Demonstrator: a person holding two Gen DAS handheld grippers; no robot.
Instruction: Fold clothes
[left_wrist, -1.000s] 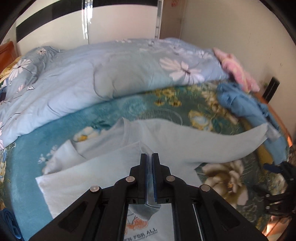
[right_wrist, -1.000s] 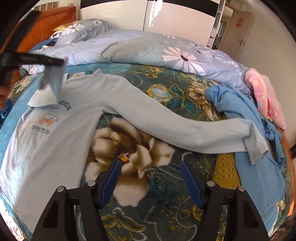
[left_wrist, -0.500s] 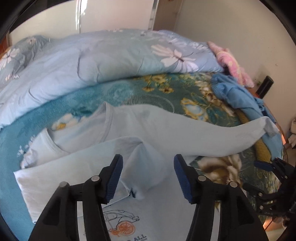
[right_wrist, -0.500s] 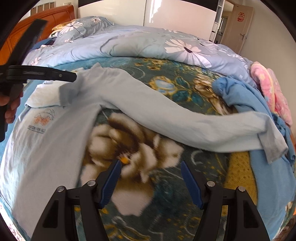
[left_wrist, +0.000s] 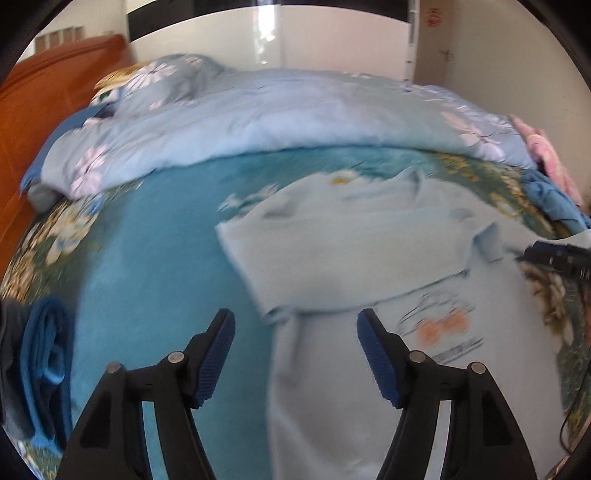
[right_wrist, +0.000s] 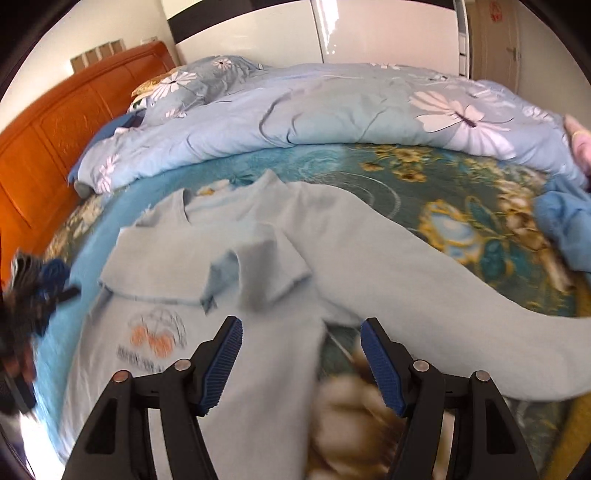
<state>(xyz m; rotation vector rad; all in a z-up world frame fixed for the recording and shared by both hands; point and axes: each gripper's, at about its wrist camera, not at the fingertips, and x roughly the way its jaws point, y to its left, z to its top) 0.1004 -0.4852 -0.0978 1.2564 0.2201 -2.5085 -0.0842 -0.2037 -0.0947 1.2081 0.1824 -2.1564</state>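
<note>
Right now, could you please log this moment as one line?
left gripper: open | right gripper: open | shirt: one sleeve folded in | other sleeve: spread

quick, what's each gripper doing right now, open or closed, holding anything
Left gripper: open, holding nothing, above the light blue shirt.
Right gripper: open, holding nothing, over the same shirt.

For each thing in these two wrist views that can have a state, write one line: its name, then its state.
Left gripper: open, holding nothing.
Right gripper: open, holding nothing.
Light blue shirt: lying on the bed, print side up.
Near sleeve: folded in across the chest.
Far sleeve: stretched out, not yet folded.
Quilt: bunched up behind the shirt.
Blue garment: crumpled in a heap.
Door: shut.
</note>
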